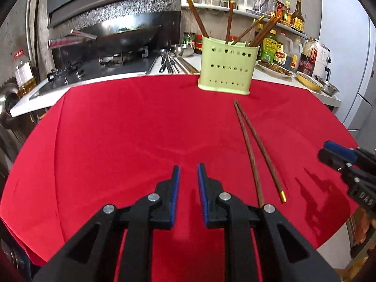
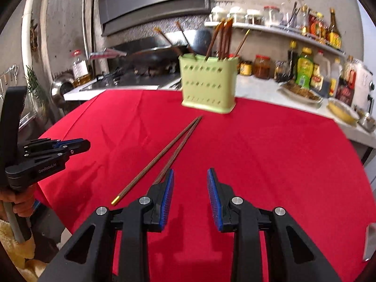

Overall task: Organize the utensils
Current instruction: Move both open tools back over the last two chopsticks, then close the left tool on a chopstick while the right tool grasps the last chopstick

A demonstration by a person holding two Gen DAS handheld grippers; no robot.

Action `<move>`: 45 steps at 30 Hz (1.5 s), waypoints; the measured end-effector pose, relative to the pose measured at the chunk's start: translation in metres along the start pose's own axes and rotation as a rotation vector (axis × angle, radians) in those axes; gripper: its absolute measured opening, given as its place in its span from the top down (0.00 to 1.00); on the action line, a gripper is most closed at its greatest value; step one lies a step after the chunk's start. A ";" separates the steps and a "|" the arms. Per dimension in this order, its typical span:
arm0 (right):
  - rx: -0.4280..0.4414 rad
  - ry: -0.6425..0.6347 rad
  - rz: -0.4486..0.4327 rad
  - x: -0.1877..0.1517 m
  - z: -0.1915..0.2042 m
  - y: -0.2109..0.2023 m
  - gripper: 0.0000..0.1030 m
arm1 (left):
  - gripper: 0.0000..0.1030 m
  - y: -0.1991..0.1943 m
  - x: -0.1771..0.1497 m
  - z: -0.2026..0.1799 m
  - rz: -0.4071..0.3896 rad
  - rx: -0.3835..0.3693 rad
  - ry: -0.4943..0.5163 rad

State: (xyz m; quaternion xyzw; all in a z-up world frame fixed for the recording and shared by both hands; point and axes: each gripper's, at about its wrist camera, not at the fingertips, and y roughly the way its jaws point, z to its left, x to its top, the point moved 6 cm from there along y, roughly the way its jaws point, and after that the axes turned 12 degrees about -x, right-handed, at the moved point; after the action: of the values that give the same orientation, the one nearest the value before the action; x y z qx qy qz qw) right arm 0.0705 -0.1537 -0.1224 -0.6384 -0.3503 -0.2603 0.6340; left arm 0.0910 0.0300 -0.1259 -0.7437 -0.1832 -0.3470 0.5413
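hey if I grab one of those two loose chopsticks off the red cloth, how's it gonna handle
Probably stiff and light: each chopstick looks like a thin wooden rod. It lies flat on the red cloth, so pinching it may be fiddly. Its slender shaft and gold metal tip suggest it could slip or pivot if gripped off-centre.
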 end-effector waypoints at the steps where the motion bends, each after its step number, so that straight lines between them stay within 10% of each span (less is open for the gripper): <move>1: 0.004 -0.006 0.010 -0.001 0.006 0.005 0.70 | 0.86 0.000 -0.002 0.002 0.001 -0.001 -0.003; 15: 0.020 -0.045 0.096 0.003 0.044 0.050 0.71 | 0.86 0.012 0.008 0.030 -0.006 0.000 -0.035; 22: -0.007 -0.071 0.124 -0.004 0.042 0.059 0.91 | 0.86 0.021 0.008 0.027 0.013 -0.031 -0.036; 45: -0.174 0.060 0.135 -0.033 -0.061 0.038 0.93 | 0.86 0.048 -0.004 -0.065 0.125 -0.233 0.037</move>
State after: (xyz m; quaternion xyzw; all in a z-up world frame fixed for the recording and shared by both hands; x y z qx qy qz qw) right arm 0.0864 -0.2163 -0.1678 -0.7051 -0.2635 -0.2652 0.6026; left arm 0.0988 -0.0474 -0.1502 -0.8049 -0.0849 -0.3454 0.4750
